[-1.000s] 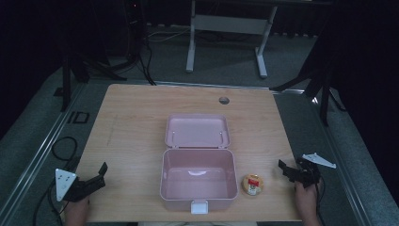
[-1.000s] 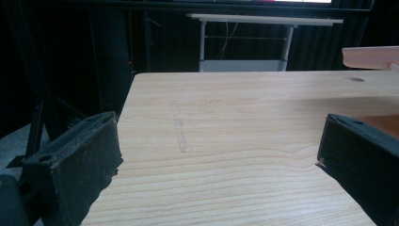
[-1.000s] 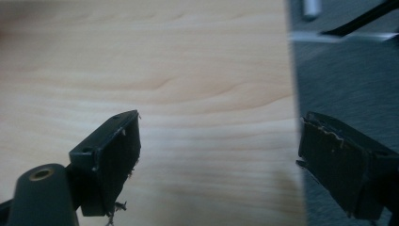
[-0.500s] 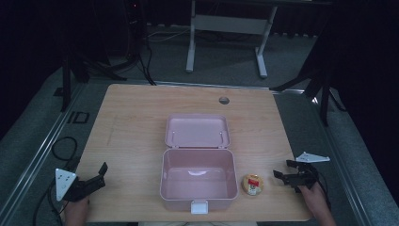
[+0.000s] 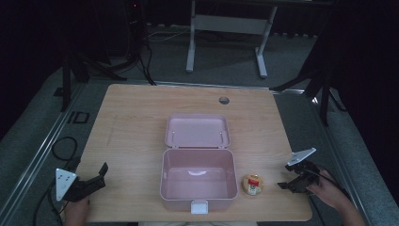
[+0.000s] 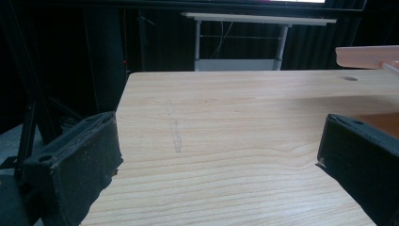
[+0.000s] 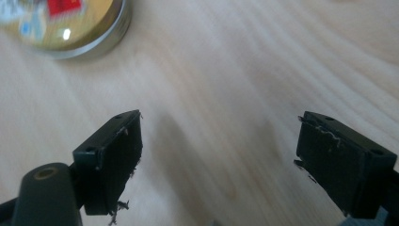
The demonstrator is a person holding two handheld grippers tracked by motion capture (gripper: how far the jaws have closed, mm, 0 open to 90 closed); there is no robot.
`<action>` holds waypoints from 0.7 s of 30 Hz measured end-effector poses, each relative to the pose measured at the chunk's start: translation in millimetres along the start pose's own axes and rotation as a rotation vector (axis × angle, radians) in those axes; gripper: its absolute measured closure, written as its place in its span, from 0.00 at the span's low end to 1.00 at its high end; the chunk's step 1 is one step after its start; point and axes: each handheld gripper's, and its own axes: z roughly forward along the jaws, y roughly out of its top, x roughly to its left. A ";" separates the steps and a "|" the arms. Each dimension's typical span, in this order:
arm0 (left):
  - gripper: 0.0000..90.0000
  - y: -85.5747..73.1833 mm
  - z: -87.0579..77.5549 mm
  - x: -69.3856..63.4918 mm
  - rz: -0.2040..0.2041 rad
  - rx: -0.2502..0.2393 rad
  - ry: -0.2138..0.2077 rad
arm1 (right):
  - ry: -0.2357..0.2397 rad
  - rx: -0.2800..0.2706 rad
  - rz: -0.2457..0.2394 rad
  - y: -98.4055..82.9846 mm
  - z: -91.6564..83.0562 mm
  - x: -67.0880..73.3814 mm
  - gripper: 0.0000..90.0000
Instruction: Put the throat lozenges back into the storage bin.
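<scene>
Desk: it was light wood, and it carried everything you worked with.
Pink box: it sat open at the desk's near middle, its lid laid back flat behind it.
Your left hand-held gripper: you held it at the near left corner, well apart from the pink box, jaws spread wide over bare wood with nothing between them.
Your right hand-held gripper: you held it low near the right edge, jaws parted and empty, pointed toward the round tin.
Round tin: it lay flat on the desk just right of the pink box, gold with a red label, near your right jaws but not touched.
</scene>
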 end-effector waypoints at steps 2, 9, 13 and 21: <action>0.00 0.0 0.0 0.0 0.000 0.000 -0.001 | 0.006 0.068 -0.045 6.0 -0.9 3.2 0.16; 0.00 0.0 0.0 0.0 -0.001 -0.001 -0.005 | 0.029 0.233 -0.172 24.5 2.6 15.3 0.16; 0.00 0.0 0.1 -0.1 0.000 0.001 -0.008 | 0.052 0.339 -0.230 30.7 6.7 21.5 0.16; 0.00 0.0 0.1 0.0 -0.003 0.000 -0.013 | 0.085 0.530 -0.285 43.8 11.6 28.1 0.16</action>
